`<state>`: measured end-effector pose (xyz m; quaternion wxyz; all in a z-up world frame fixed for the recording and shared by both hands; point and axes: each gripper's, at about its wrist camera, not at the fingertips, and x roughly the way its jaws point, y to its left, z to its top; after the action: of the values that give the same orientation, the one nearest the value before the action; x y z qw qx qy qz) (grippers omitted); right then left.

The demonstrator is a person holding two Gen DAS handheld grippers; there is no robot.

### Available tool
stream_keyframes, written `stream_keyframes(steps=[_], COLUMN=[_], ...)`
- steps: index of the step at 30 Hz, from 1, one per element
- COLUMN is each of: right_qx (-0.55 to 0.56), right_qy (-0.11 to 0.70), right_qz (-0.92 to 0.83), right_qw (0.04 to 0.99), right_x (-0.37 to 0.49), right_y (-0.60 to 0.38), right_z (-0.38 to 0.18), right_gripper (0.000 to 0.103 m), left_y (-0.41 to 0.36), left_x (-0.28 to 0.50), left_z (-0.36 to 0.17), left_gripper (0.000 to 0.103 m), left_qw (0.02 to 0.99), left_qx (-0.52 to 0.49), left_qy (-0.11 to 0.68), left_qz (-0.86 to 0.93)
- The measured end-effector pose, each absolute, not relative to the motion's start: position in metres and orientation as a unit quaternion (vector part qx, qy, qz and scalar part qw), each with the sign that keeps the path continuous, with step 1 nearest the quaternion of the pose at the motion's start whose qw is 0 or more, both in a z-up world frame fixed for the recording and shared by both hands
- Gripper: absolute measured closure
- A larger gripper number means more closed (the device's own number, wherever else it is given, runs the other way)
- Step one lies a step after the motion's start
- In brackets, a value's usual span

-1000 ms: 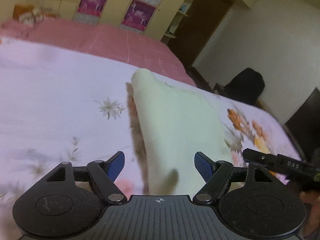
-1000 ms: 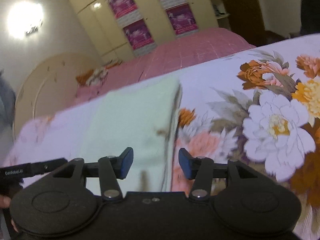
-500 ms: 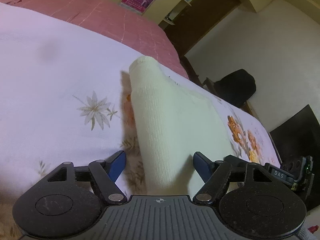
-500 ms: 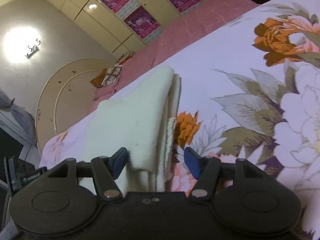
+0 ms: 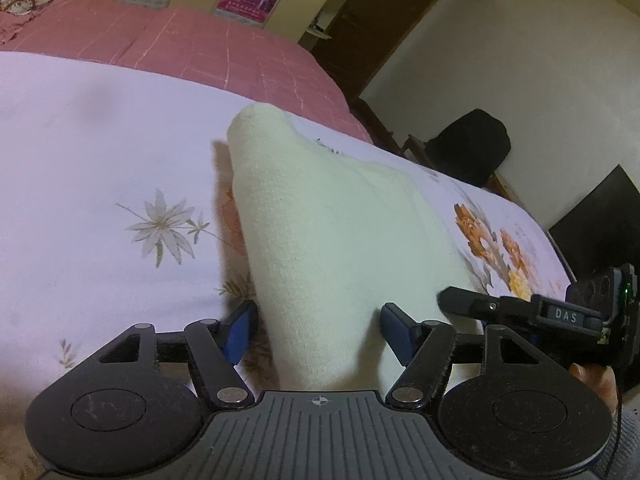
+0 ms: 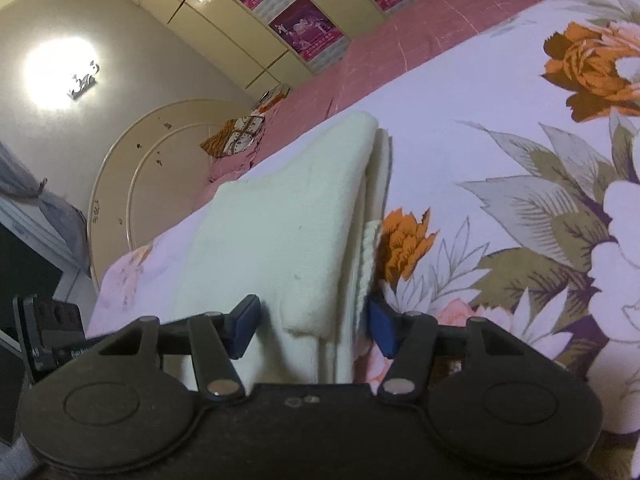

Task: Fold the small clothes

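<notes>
A cream knit garment, folded into several layers, lies on the floral bedsheet. My left gripper is open, its blue pads on either side of the garment's near left edge. My right gripper is open too, its pads astride the garment's near right edge, where the stacked layers show. The right gripper's body shows at the right of the left wrist view. The left gripper's body shows at the left of the right wrist view.
A pink quilt covers the far part of the bed. Wardrobes with purple posters stand behind. A dark chair sits past the bed's right side. A round headboard and patterned cloth lie at the left.
Both grippers have come down and forward onto the garment's near edge. The cloth now sits between each pair of open pads. The jaws have stayed open.
</notes>
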<state>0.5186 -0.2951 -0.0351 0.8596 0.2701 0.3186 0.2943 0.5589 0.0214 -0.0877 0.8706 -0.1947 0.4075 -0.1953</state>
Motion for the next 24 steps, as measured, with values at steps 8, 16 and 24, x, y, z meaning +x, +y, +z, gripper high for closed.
stream_keyframes(steps=[8,16,24], right_qx=[0.204,0.081,0.054], right_qy=[0.315,0.279,0.242], right_qz=[0.271,0.232,0.252], right_qw=[0.886,0.928,0.935], right_x=[0.515,0.489,0.448], right_y=[-0.279,-0.238,-0.195], right_z=[-0.026,0.003,0.045], right_gripper=[0.055,0.075,0.075], left_y=[0.012,0.017,0.073], left_x=[0.563,0.547,0.497], left_z=[-0.087,-0.066,-0.027], left_gripper=[0.058,0.069,0.069], left_qw=[0.868,0.877,0.891], left_qx=[-0.199,-0.195,-0.179], left_qy=[0.412,0.391,0.373], left_qz=[-0.196,-0.200,-0.189])
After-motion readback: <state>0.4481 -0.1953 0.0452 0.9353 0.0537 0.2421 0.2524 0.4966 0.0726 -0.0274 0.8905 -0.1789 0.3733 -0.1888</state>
